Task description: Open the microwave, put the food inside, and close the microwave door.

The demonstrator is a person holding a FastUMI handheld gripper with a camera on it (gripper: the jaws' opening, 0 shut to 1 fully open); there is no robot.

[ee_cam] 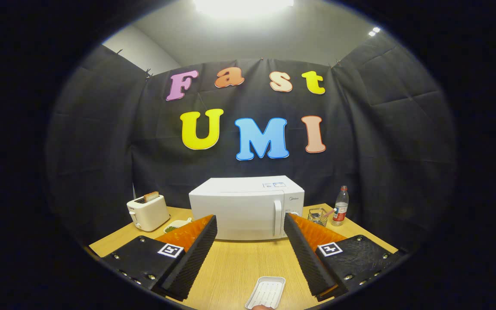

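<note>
1. Claw [250,241]: fingers spread wide above the desk [235,262], gripping nothing.
2. Microwave [246,207]: beyond the fingers, door shut, handle [277,217] beside the right fingertip.
3. Tray [266,292]: white, on the desk between the fingers; an orange piece, perhaps the food, touches its near edge.
4. Progress: door closed and tray outside, so loading apparently remains.
5. Toaster [147,211], bottle [339,206]: bystanders.

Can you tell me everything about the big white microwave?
The microwave is a white box, probably painted metal, standing upright on the wooden table against the black cloth. Its door is closed, with a white vertical handle beside the control panel on the right. Nothing touches it; the open tool is held short of it.
</note>
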